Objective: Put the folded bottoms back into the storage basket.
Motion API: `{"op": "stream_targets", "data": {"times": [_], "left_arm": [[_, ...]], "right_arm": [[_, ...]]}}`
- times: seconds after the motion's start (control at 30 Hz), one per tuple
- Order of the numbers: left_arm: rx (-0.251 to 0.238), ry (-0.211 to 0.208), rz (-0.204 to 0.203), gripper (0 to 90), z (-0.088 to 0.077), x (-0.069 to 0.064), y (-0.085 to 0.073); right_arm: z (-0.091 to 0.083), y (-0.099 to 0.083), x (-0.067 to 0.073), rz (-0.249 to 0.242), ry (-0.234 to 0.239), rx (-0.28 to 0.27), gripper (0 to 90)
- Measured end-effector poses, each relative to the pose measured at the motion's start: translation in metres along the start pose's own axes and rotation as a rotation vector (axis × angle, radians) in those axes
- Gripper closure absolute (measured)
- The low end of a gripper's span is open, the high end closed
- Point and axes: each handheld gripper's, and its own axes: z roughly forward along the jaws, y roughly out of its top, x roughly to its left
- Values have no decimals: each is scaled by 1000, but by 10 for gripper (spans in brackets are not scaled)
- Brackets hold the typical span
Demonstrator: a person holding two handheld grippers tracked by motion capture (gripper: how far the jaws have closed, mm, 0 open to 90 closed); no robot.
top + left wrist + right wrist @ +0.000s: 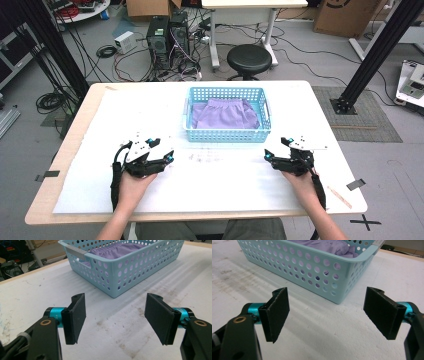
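Left gripper [159, 151] sits at about 8 o'clock on the table [75, 150], held in the person's left hand [131, 186], jaws pointing toward 1 o'clock at the basket. Jaws wide apart, nothing between them; in the left gripper view [116, 318] both black pads [76, 317] hang just above the white sheet [30, 295], bare surface in the gap. Right gripper [274, 151] at about 4 o'clock, in the right hand [302, 185], jaws aimed toward 11 o'clock. Also spread wide and empty; the right gripper view [329, 315] shows its pads [277, 312] clear of the sheet, not touching anything. Light blue perforated basket [226, 135] sits at centre-to-12 o'clock on the table, long side facing the person, resting flat. Purple cloth [225, 114] lies crumpled inside it, below the rim, elastic waistband edge toward the far wall. Left gripper view has the basket's near left corner [113, 277] dead ahead at 12 o'clock, cloth [120, 250] visible over the rim and through the holes. Right gripper view has the near right corner [337, 290] ahead, cloth [324, 246] bunched at the top. Both grippers near the basket but apart from it, one either side of its front wall. The sheet shows faint grey smudges in front of the basket. Beyond the table at 12 o'clock: a black stool [249, 59] and PC towers [167, 37] on the floor.
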Motion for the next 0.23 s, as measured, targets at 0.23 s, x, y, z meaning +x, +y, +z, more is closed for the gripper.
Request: {"op": "stream_targets", "data": {"times": [0.23], "left_arm": [[10, 2, -9, 315, 3, 2, -2]], "right_arm": [[1, -1, -1, 10, -4, 4, 215]]}}
